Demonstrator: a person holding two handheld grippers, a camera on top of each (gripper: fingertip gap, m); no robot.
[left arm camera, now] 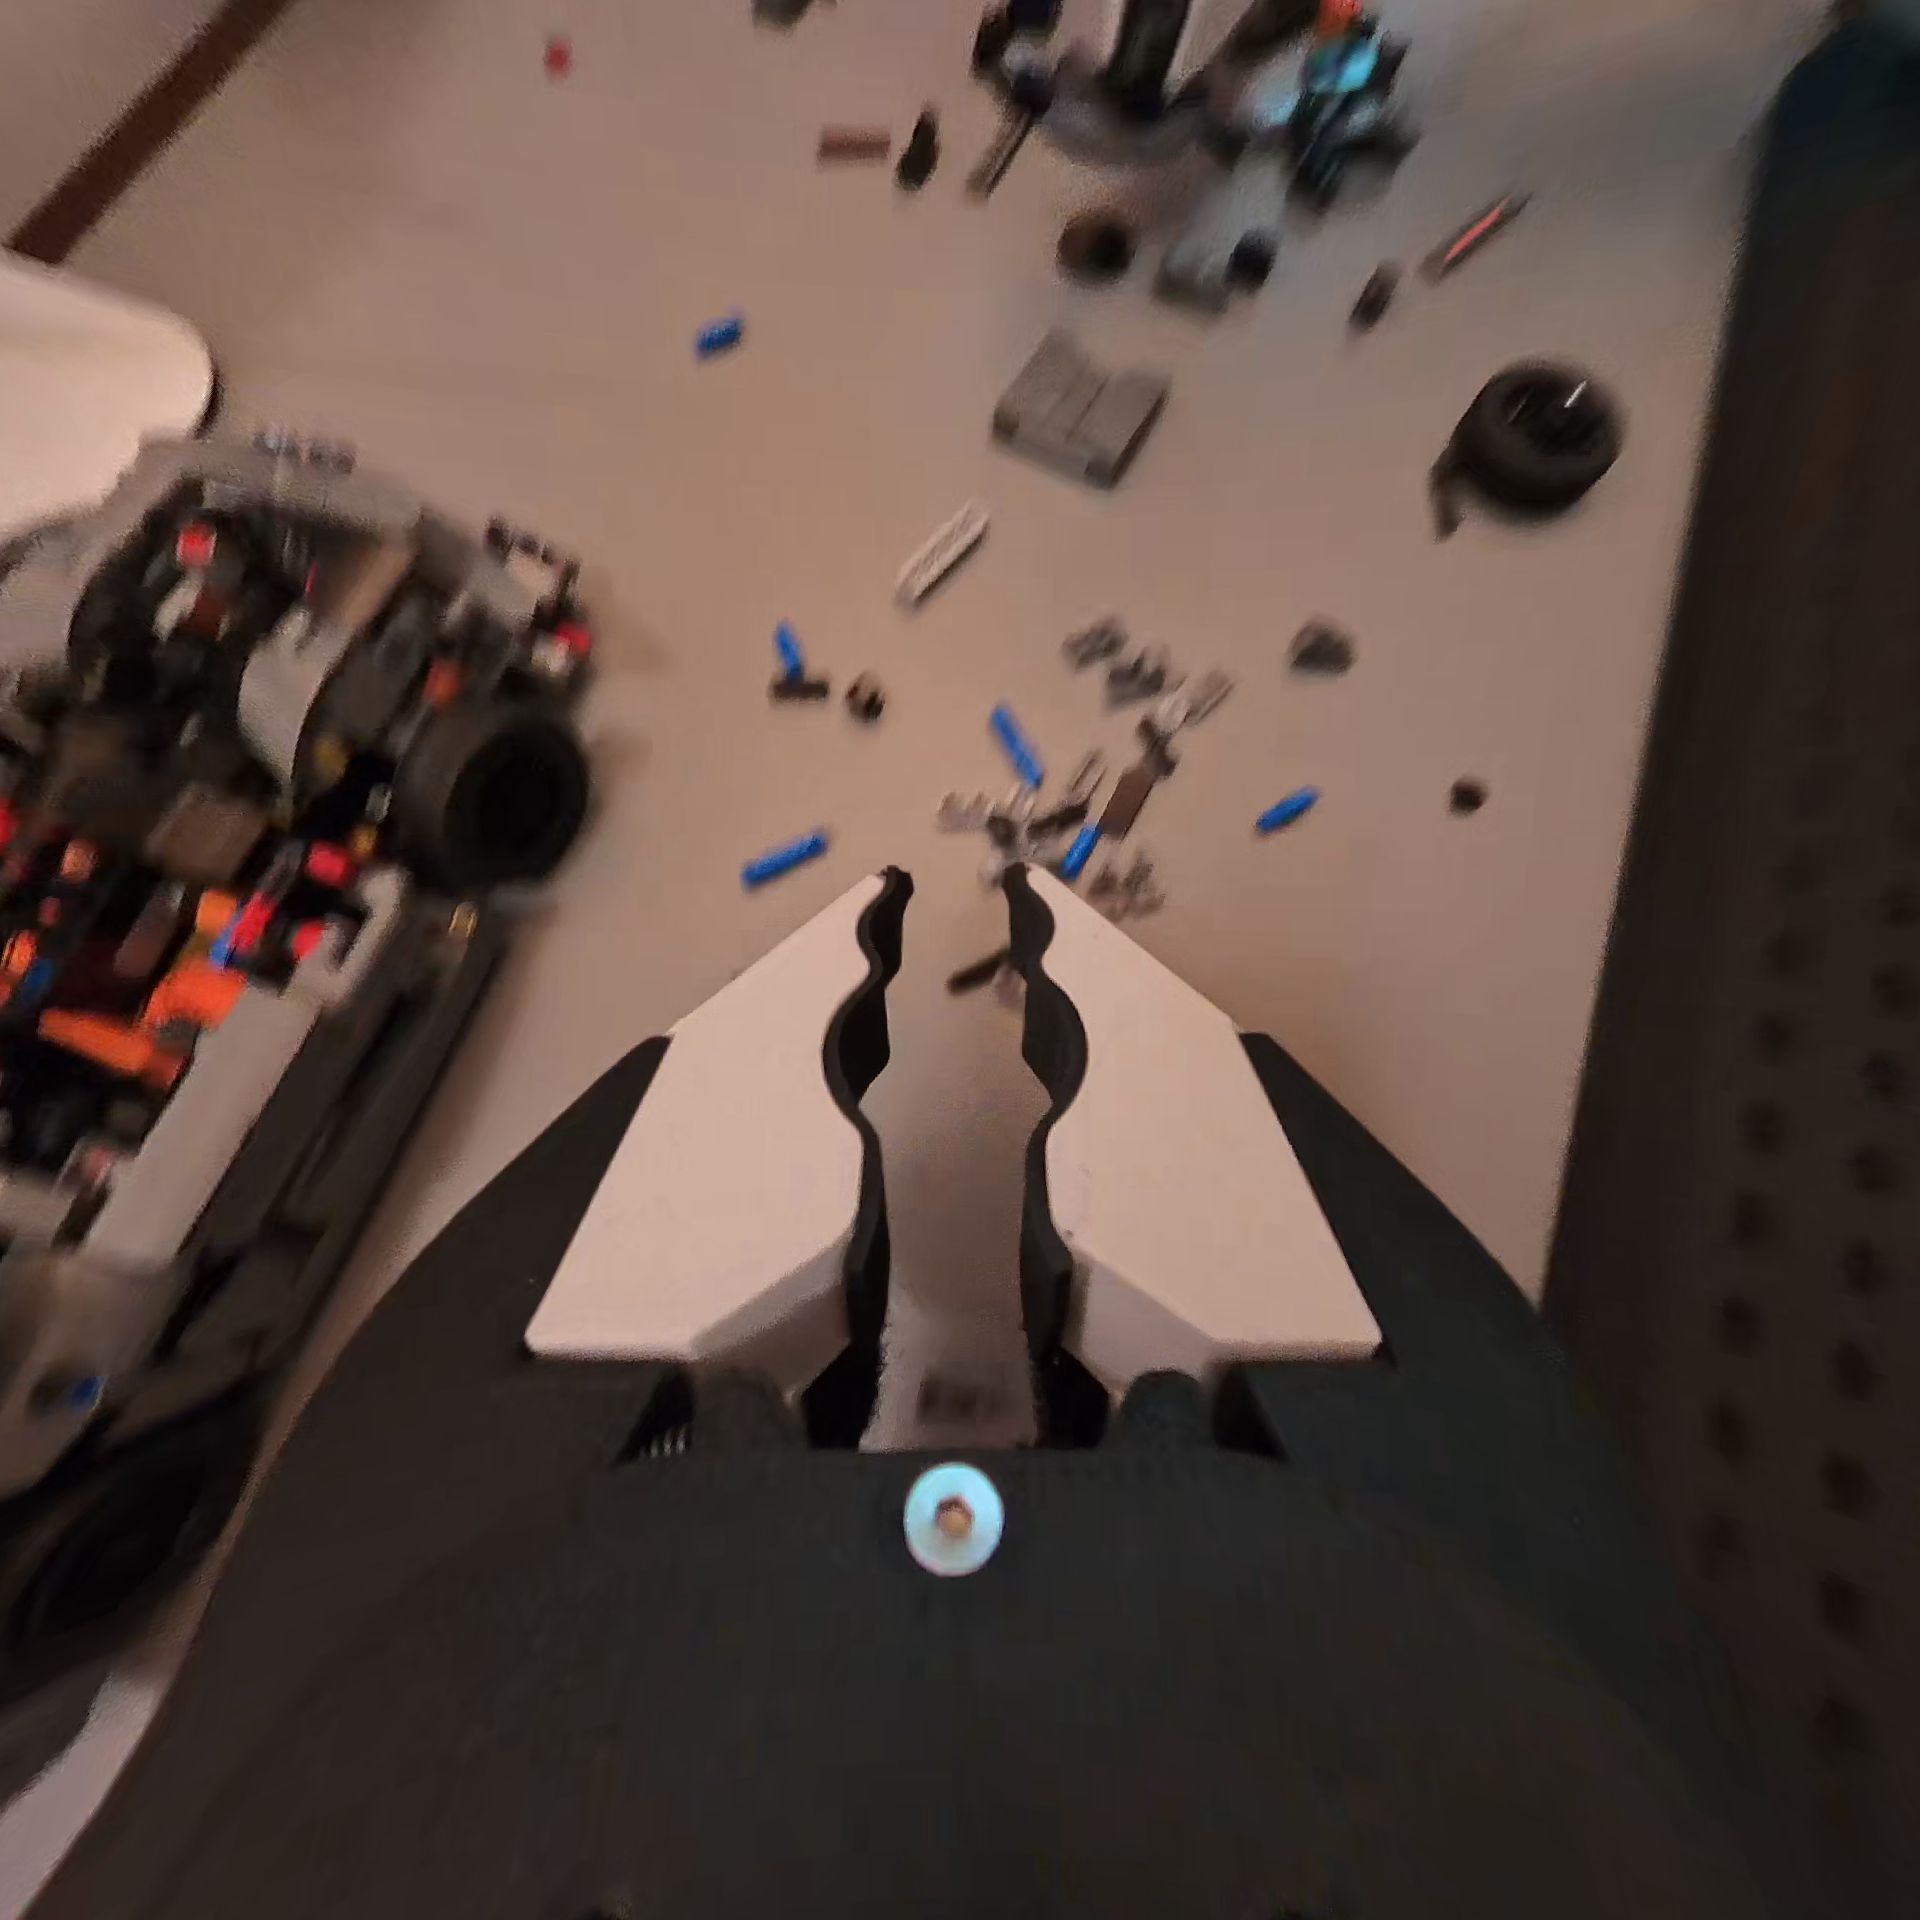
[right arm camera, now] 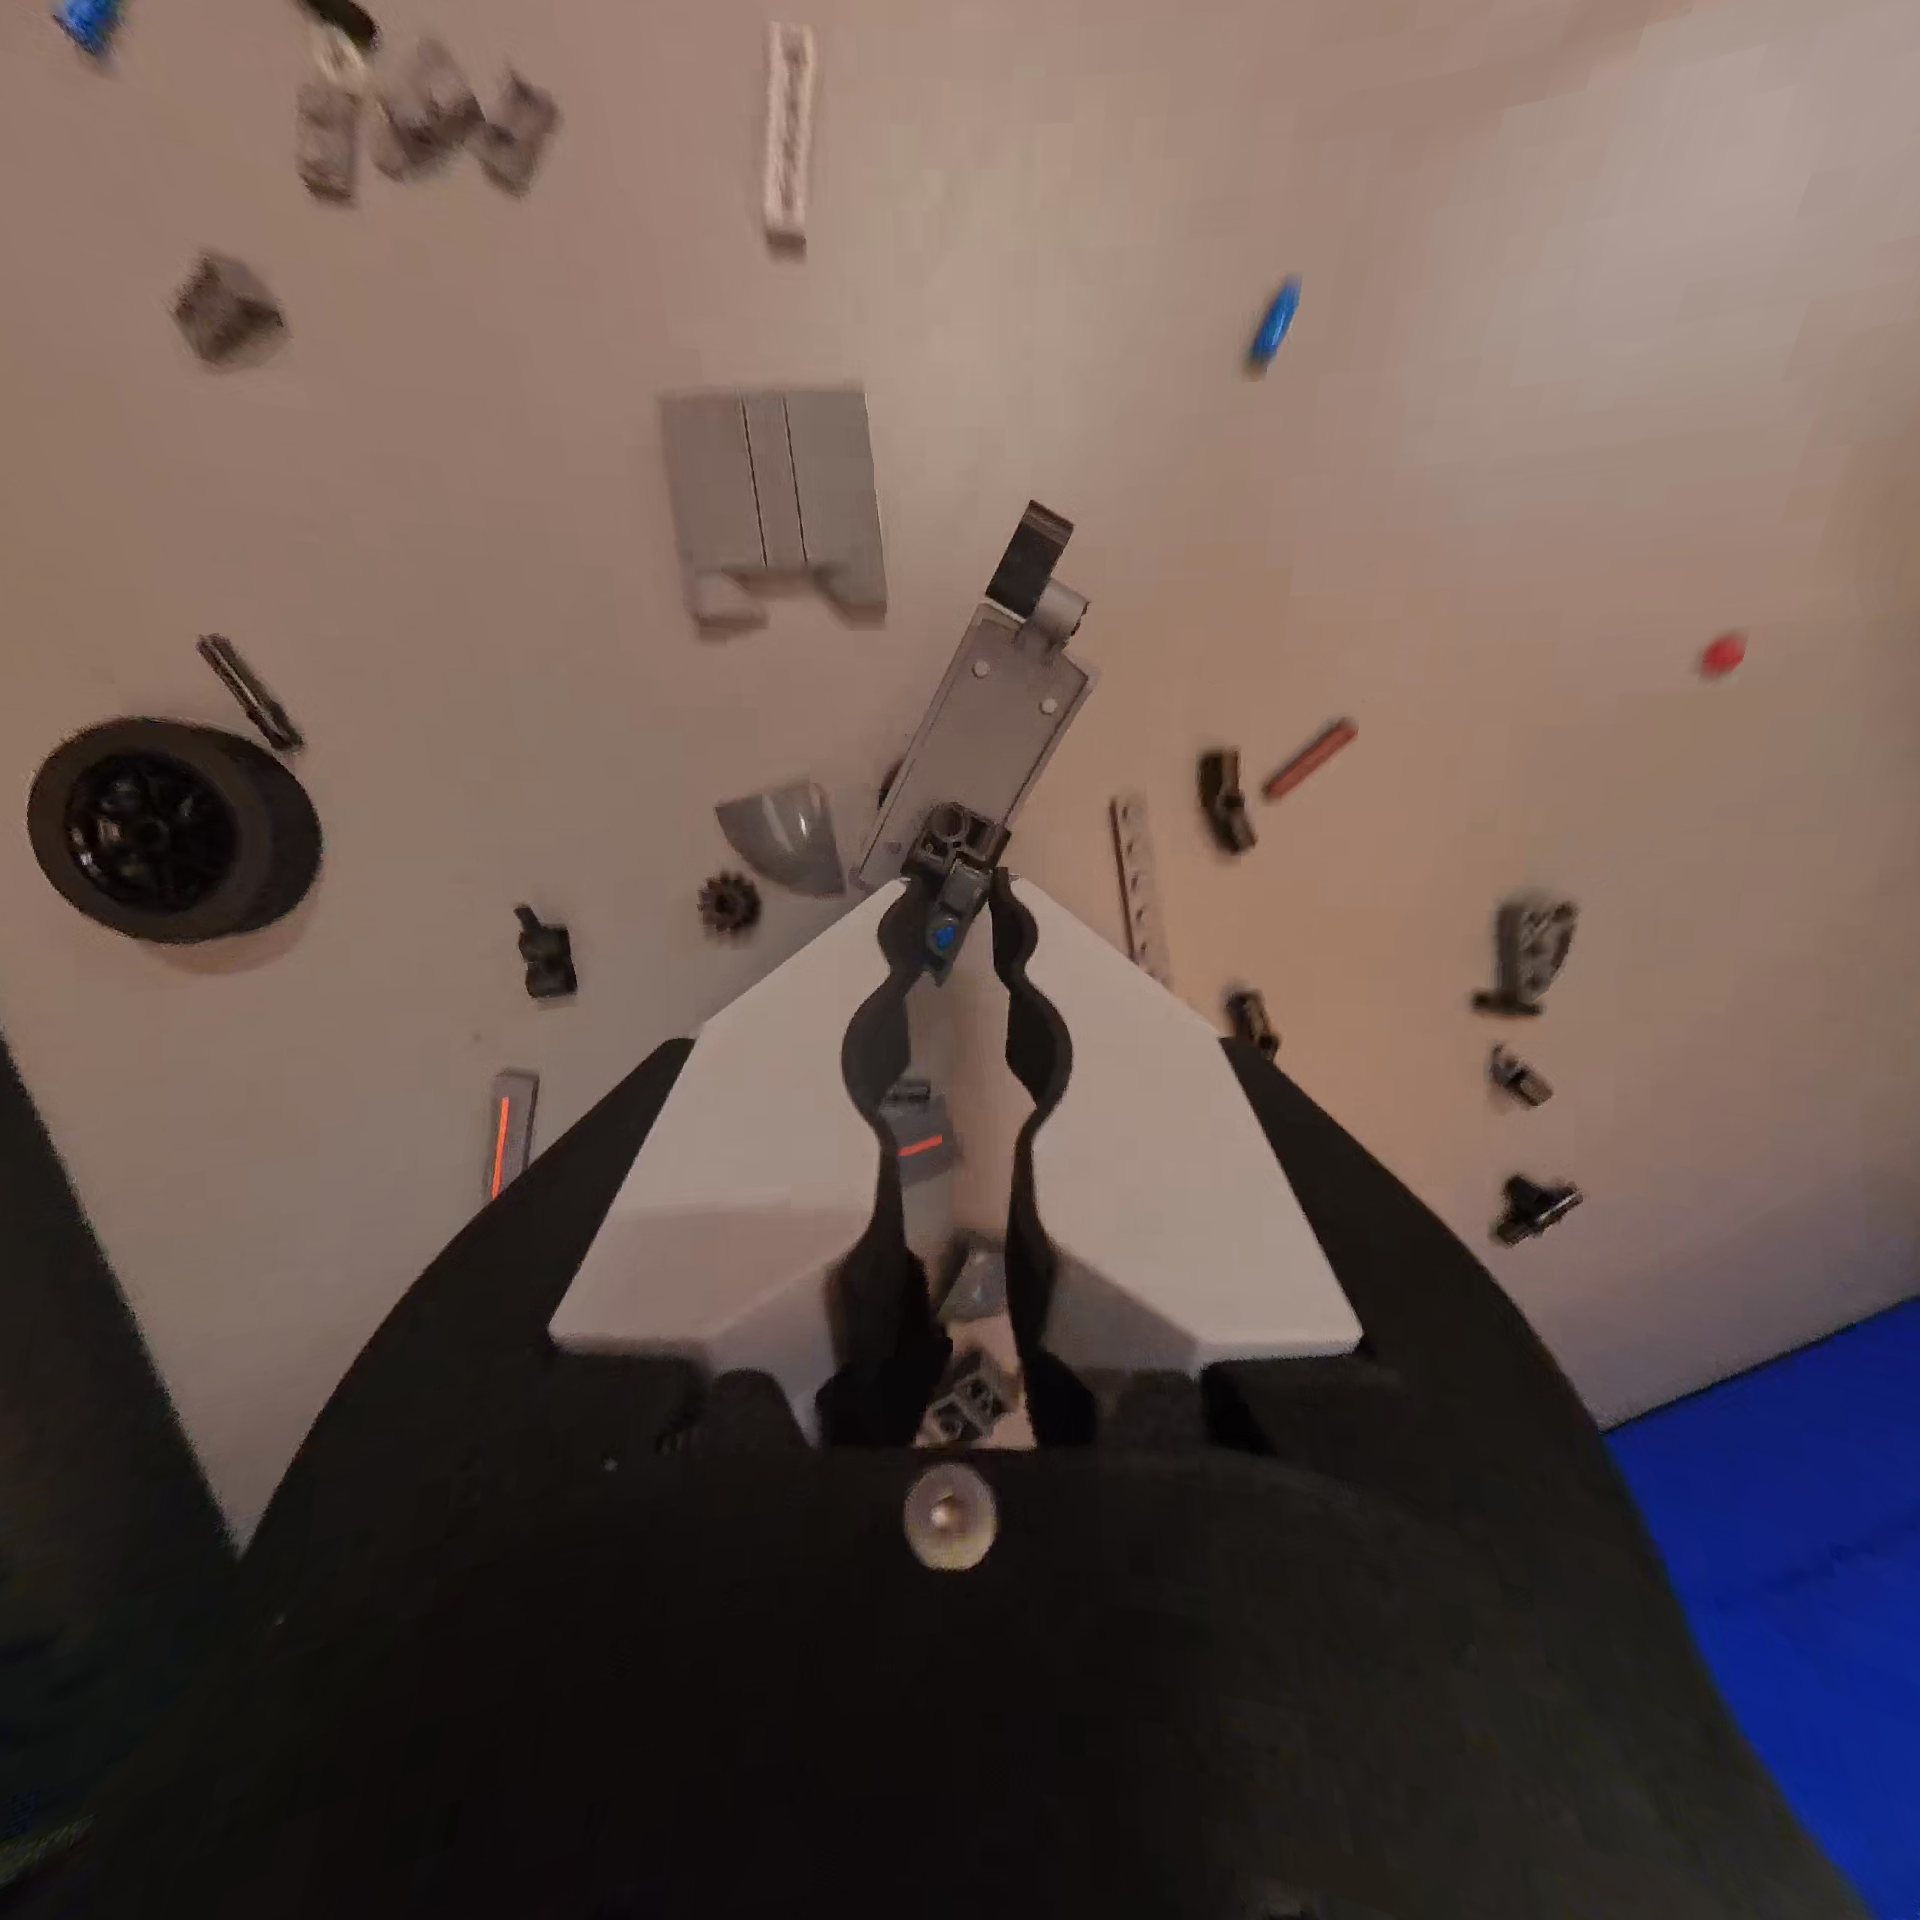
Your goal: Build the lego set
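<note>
Between the tips of the right gripper sits a small dark grey connector piece with a blue pin in it; the jaws are clenched on its lower end, and its upper end sticks out past the tips. Just beyond it, touching or overlapping it in the view, lies a long grey panel with a black and grey hinge part at its far end. Farther ahead and slightly to the left lies a grey ribbed plate. Well off to the left is a black wheel, and a small black gear lies just left of the tips. A blue pin and a red stud lie far ahead to the right.

Over on the other side, the left gripper holds nothing, its jaws parted by a narrow gap. Right ahead of its tips lies a blurred heap of small grey and black parts with several blue pins around it. To the left stands the half-built lego car, grey with orange and red pieces and a black tyre.

All of this rests on a pale beige tabletop. A dark perforated panel runs along the right of the left wrist view, and a blue surface shows low on the right of the right wrist view.
</note>
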